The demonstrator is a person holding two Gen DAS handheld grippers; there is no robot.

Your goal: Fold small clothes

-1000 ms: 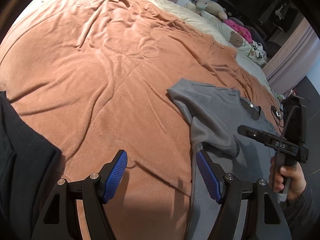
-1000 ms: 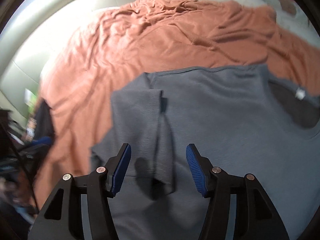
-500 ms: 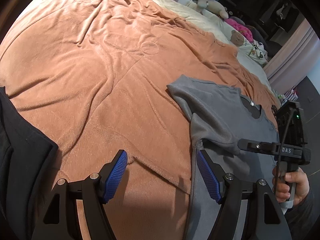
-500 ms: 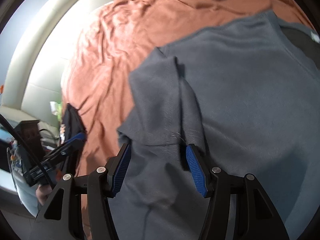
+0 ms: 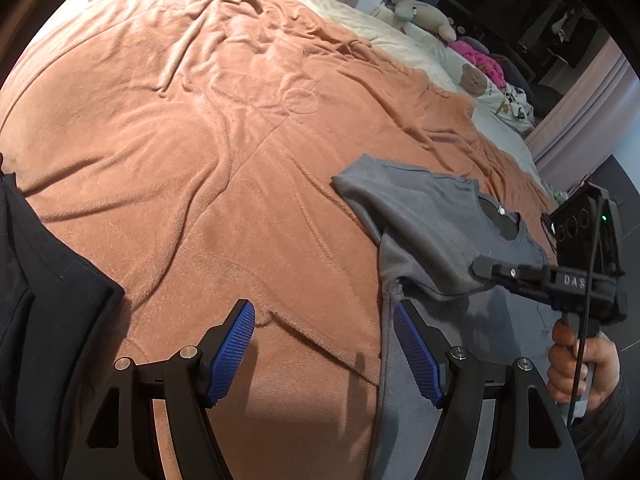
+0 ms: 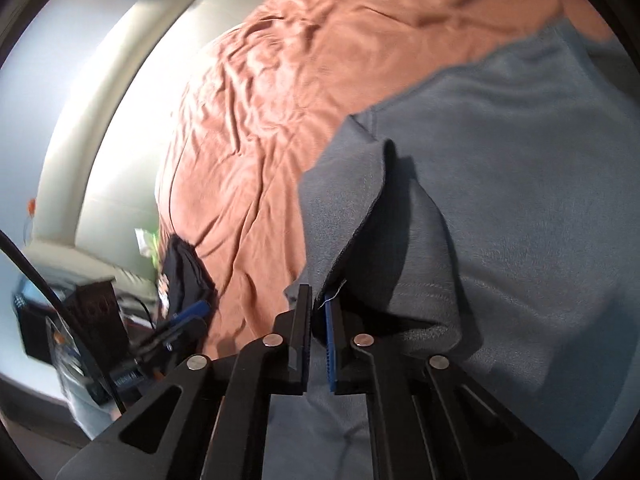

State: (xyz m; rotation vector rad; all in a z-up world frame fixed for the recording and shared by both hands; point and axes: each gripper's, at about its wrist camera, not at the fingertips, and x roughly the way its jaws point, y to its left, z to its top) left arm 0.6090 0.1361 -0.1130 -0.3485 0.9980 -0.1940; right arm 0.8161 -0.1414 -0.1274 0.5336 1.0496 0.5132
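Note:
A grey T-shirt (image 5: 432, 220) lies on the orange blanket (image 5: 200, 152), its near sleeve folded in over the body. My right gripper (image 6: 319, 304) is shut on the hem of that sleeve of the T-shirt (image 6: 520, 184) and lifts it slightly. It also shows in the left wrist view (image 5: 486, 269), over the shirt. My left gripper (image 5: 322, 344) is open and empty, low over the blanket beside the shirt's left side edge.
A black garment (image 5: 36, 300) lies at the left edge of the bed. Stuffed toys (image 5: 424, 16) and a pink item (image 5: 476, 54) sit at the far end on a cream sheet. Bed's right edge drops to a dark floor.
My right gripper has closed on the sleeve hem; it was open over the sleeve before. The left gripper has stayed nearly still.

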